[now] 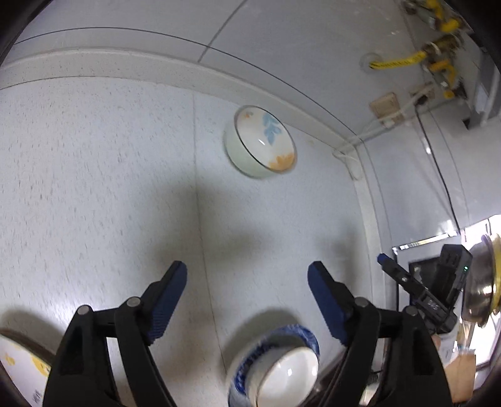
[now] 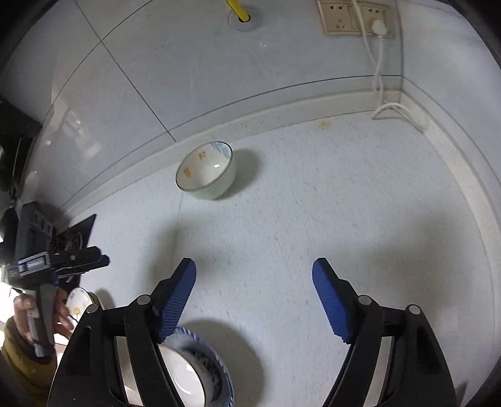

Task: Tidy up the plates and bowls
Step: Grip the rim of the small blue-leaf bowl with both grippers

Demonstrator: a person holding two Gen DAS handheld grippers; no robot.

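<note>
A white bowl with blue and orange flower prints (image 1: 261,142) (image 2: 205,170) stands alone on the speckled white counter (image 1: 94,188) near the back wall. Close below my grippers a small white bowl sits inside a blue-patterned bowl (image 1: 275,366) (image 2: 195,369). My left gripper (image 1: 247,275) hangs open above the counter, nothing between its blue pads. My right gripper (image 2: 253,272) is open too and holds nothing. The right gripper (image 1: 383,260) shows at the right edge of the left wrist view; the left gripper (image 2: 103,260), held by a hand, shows at the left of the right wrist view.
A yellow-flowered dish (image 1: 18,366) (image 2: 78,302) lies at the counter's left. A metal pot (image 1: 482,278) hangs at the right by a black stove (image 1: 422,269). Wall sockets (image 2: 357,17) with a white cable (image 2: 379,78) and yellow gas pipes (image 1: 438,59) line the wall.
</note>
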